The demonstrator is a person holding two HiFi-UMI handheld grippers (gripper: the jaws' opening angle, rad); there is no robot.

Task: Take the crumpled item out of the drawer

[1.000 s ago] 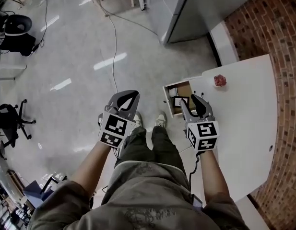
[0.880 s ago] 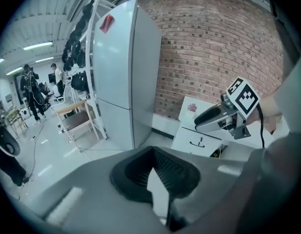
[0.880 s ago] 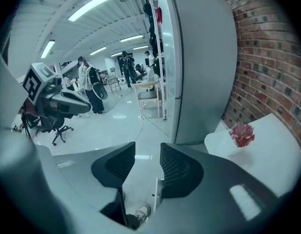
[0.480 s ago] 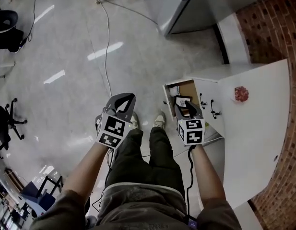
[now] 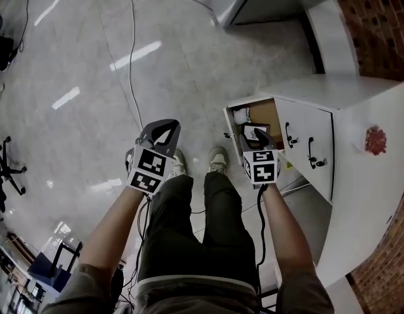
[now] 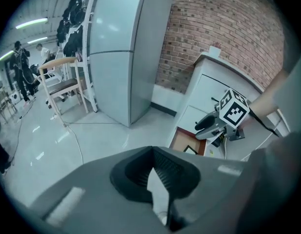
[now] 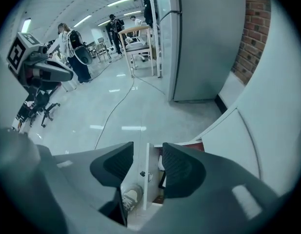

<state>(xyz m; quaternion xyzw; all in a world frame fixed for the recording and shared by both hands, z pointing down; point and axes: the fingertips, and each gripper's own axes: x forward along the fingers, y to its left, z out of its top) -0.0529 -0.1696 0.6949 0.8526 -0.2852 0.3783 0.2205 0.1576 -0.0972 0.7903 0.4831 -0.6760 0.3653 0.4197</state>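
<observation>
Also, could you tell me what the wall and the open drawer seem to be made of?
The wall looks like bare red brick, matte, with visible mortar lines. The open drawer shows a matte brown floor, probably wood or fibreboard, and smooth white sides, perhaps laminate.

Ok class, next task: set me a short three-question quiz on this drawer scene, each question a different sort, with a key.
1. True or false: the left hand-held gripper has its jaws together with nothing between them.
2. The red crumpled item lies: A) on the floor B) on the white cabinet top C) between a gripper's jaws.
3. Fill in: the right hand-held gripper, jaws apart, points down at the open ____.
Key: 1 true; 2 B; 3 drawer.
</observation>
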